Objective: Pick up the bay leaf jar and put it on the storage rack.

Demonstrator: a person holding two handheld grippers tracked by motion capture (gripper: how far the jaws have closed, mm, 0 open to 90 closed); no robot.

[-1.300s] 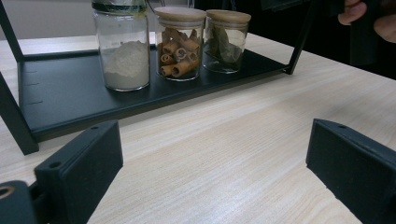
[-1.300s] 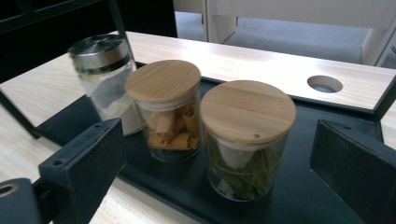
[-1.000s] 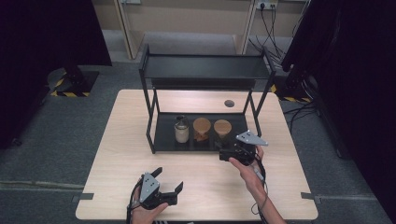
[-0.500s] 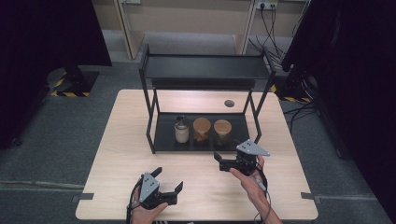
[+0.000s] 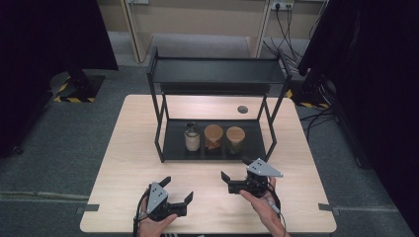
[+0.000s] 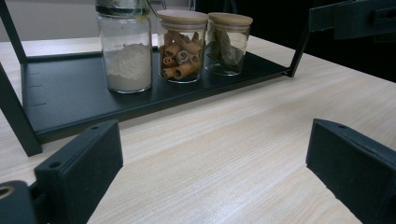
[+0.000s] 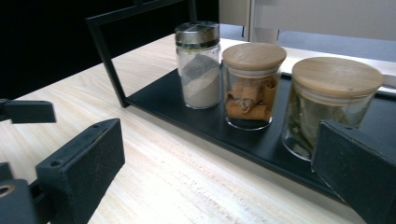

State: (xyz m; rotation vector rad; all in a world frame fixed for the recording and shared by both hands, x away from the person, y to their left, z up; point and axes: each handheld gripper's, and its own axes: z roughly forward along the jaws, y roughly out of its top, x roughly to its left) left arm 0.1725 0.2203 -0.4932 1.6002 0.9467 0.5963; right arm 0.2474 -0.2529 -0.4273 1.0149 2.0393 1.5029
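I hold my right tongs (image 5: 236, 171) low over the surface (image 5: 128, 148), just in front of the black shelf (image 5: 173, 150). Their jaws are spread wide and hold nothing. Right ahead of them stand three jars in a row on the shelf's bottom tray. The jar of leaves (image 7: 328, 100) with a wooden lid is nearest to these tongs, close by the jaw on the right side of the right gripper view. Next to it is the jar of brown rolled sticks (image 7: 251, 86), and past that the jar of white powder (image 7: 200, 65) with a metal lid. The jars stand upright, close together.

My left tongs (image 5: 177, 190) sit farther back from the shelf, near my edge of the surface. Their jaws are spread too, with nothing between them. In the left gripper view the powder jar is the nearest of the three.
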